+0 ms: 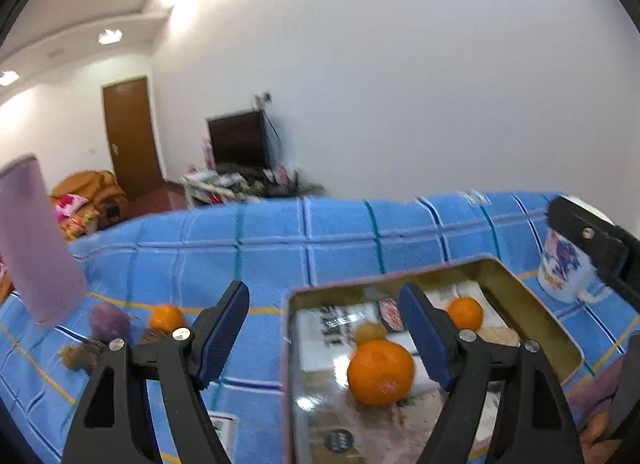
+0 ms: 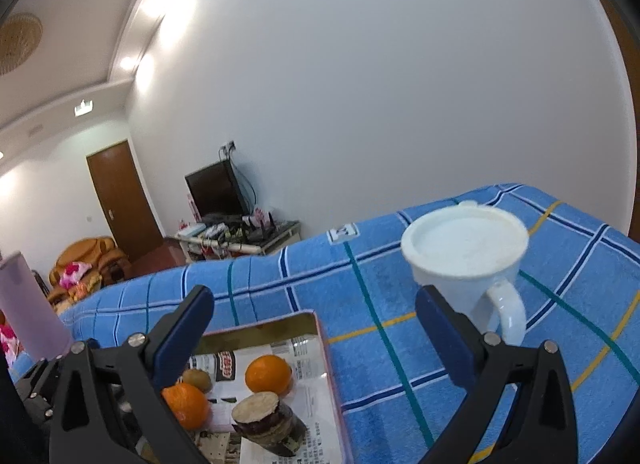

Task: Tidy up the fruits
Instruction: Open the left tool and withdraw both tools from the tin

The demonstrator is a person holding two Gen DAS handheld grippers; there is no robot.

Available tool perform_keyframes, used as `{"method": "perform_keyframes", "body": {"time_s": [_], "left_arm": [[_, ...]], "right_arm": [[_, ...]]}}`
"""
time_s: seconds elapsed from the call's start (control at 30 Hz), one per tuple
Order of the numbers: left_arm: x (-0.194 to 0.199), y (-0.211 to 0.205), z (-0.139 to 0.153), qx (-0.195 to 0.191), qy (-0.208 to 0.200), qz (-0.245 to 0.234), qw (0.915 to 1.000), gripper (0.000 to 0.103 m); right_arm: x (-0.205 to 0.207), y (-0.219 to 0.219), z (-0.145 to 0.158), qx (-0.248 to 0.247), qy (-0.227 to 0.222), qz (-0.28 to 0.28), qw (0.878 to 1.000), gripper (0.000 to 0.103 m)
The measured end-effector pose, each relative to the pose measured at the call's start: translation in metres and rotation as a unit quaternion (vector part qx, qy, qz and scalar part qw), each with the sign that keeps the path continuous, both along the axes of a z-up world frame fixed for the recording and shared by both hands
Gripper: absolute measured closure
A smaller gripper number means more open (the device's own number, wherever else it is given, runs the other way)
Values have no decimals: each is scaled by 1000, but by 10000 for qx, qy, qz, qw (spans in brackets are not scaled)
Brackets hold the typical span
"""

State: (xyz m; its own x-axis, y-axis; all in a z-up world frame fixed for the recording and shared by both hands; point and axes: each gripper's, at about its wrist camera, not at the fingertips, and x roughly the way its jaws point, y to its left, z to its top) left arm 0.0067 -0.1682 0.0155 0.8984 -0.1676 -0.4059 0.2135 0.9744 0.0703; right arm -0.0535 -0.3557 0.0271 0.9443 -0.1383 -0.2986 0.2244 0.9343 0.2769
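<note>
My left claw (image 1: 324, 328) gapes wide and grips nothing above the tin tray (image 1: 536, 300) on the blue checked worktop (image 1: 280, 248). My right claw (image 2: 316, 332) is spread wide too, empty. In the tray lie 2 oranges (image 2: 268, 375), a kiwi (image 2: 197, 380) and a cut brown chunk (image 2: 264, 420). Another orange (image 1: 166, 318) sits outside it. A white mug (image 2: 468, 260) stands right of the tray.

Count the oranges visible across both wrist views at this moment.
3. Two lie in the tin tray: a large orange near the front and a smaller orange farther back. A third orange sits on the blue cloth left of the tray. Others may be hidden behind the claws.
</note>
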Motion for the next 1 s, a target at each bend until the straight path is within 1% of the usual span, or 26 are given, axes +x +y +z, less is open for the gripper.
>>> {"method": "perform_keyframes", "body": {"time_s": [0.1, 0.2, 0.23, 0.3, 0.33, 0.37, 0.43, 0.53, 0.6, 0.73, 0.83, 0.93, 1.0], "left_arm": [[-5, 7, 5, 38, -321, 192, 9993, 24], [-6, 12, 3, 136, -415, 313, 9986, 24], [-6, 12, 3, 175, -414, 333, 9984, 24], [-7, 11, 0, 279, -398, 360, 9982, 24], [-6, 10, -1, 319, -375, 373, 9981, 22], [-6, 8, -3, 419, -327, 412, 9977, 16], [-6, 8, -4, 517, -321, 481, 9970, 14], [-10, 14, -4, 404, -300, 423, 9978, 14], [-11, 20, -5, 299, -201, 354, 9987, 14], [-12, 31, -8, 136, 29, 364, 9992, 14], [-14, 40, -9, 6, 131, 393, 9991, 14], [-16, 49, -11, -116, 200, 443, 9988, 14], [-17, 53, -12, -157, 298, 440, 9985, 14]], "right_arm": [[-12, 1, 7, -89, -361, -94, 9993, 0], [-24, 5, 8, -250, -724, -257, 9967, 0], [-25, 7, 8, -312, -763, -303, 9961, 0], [-22, 11, 8, -426, -673, -294, 9964, 0], [-21, 13, 7, -466, -616, -285, 9966, 0], [-19, 14, 6, -487, -577, -281, 9967, 0], [-18, 17, 5, -495, -518, -261, 9971, 0], [-21, 15, 3, -452, -483, -335, 9972, 0], [-22, 14, 1, -326, -444, -347, 9979, 0], [-18, 14, -5, 136, -266, -102, 9995, 0], [-11, 19, -11, 368, -59, 122, 9992, 0], [-9, 25, -14, 466, 33, 226, 9987, 0], [-13, 28, -13, 448, -24, 222, 9987, 0]]}}
